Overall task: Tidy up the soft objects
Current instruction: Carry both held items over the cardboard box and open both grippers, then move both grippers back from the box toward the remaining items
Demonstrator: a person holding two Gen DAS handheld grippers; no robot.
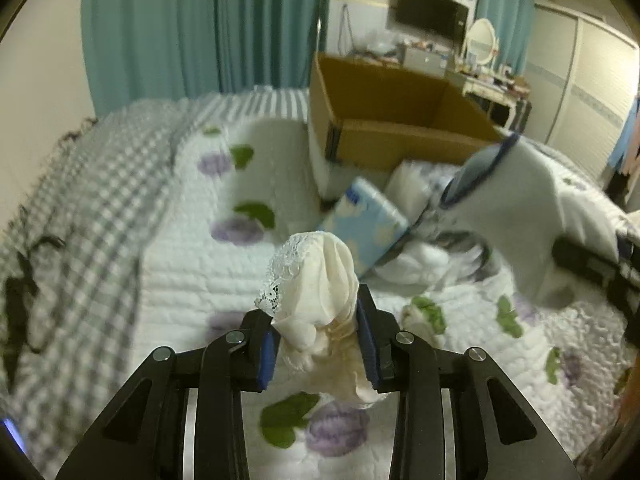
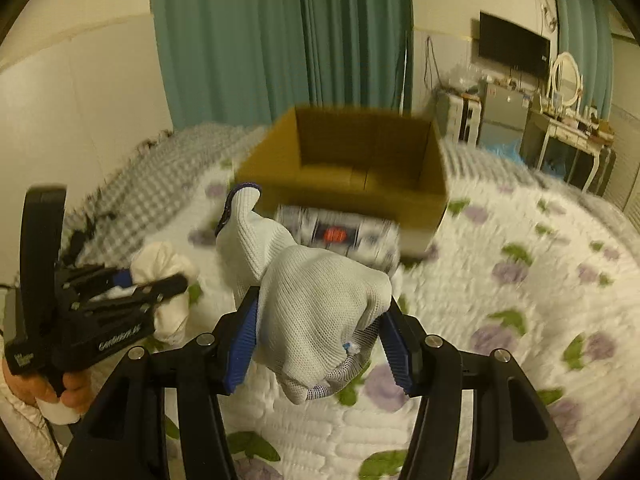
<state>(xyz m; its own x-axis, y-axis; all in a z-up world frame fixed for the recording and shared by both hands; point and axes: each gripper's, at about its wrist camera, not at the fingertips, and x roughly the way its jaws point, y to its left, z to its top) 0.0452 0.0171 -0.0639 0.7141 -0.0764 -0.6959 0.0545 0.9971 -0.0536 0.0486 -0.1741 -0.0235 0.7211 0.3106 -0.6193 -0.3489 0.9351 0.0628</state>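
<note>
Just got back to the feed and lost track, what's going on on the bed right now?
Both tools are loaded. The left tool is shut on a cream lace-trimmed cloth, and the right tool is shut on a white knit glove. Both are held above the floral quilt, facing the open cardboard box on the bed. A blue patterned pack and other white soft items lie in front of the box. No item shows inside the box.

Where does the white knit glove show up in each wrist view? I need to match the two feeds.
Left wrist view: white knit glove at right, lifted above the quilt, held by the right gripper.
Right wrist view: white knit glove at centre bottom, clamped between the blue fingers.
Shared landmark: open cardboard box on the bed beyond it.
</note>
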